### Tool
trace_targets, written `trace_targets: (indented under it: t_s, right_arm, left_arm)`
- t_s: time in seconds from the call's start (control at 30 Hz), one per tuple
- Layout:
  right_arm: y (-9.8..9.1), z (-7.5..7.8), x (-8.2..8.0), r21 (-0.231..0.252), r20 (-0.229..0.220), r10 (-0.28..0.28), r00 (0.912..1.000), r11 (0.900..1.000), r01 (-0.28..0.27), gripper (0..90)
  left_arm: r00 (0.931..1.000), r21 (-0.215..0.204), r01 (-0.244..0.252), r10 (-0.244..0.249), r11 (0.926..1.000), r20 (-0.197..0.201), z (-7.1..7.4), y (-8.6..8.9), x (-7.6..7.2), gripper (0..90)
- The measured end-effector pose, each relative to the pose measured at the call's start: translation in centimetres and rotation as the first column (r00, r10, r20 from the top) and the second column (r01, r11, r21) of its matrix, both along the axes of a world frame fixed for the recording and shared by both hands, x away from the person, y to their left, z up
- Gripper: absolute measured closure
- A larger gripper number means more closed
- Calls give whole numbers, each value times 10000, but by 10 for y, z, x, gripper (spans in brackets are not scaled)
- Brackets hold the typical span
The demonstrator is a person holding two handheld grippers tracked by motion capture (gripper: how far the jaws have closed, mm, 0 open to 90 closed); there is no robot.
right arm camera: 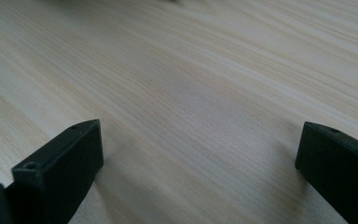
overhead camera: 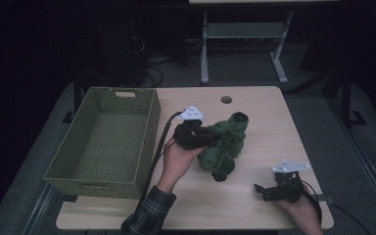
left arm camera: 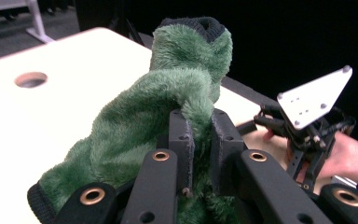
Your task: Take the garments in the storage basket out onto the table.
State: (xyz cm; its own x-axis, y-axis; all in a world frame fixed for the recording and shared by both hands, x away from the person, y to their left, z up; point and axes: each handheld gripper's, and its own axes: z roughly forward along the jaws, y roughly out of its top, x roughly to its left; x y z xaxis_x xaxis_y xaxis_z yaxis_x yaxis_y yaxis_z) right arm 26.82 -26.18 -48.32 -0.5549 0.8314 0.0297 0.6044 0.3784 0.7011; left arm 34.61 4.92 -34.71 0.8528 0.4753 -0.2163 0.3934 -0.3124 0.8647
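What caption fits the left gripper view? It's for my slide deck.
Left gripper shut on a fold of green fleece garment on the wooden table.

Fleece garment (overhead camera: 223, 144) mid-table (overhead camera: 254, 210), basket (overhead camera: 103, 142) at its left.

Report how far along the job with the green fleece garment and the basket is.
Done: the left tongs are shut on a fold of the green fleece garment, which lies bunched on the table. In hand: that grip, beside the woven basket. Left, probably: lifting the garment across into the basket, which holds nothing yet. The right tongs rest open near the table's front edge, apart from the garment.
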Motion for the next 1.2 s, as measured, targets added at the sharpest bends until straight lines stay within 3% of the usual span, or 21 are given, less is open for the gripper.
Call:
trace_targets:
  t_s: [0.23, 0.43, 0.57, 0.8, 0.97, 1.2]
  right_arm:
    - [0, 0, 0, -15, 27, 24, 10000, 10000, -24, 4]
    - [0, 0, 0, -13, -5, 15, 10000, 10000, -15, 4]
    - [0, 0, 0, -14, 6, 21, 10000, 10000, -21, 4]
    - [0, 0, 0, -8, 8, 17, 10000, 10000, -17, 4]
    - [0, 0, 0, -13, 2, 19, 10000, 10000, -19, 4]
    - [0, 0, 0, -14, 15, 27, 10000, 10000, -27, 4]
  left_arm:
    - [9985, 188, 66, -55, 9998, -553, -35, -19, 0, 807]
    - [9941, 945, 110, -7, 9955, -1086, -71, -29, 5, 806]
    - [9904, 1124, 127, 30, 9936, -1379, -91, -34, 7, 806]
    - [9869, 1877, 450, -144, 9812, -1609, -118, -48, 11, 807]
    - [9869, 1780, 550, -264, 9825, -1594, -115, -49, 11, 759]
    - [9919, 1361, 586, -423, 9890, -1197, -92, -34, 7, 525]
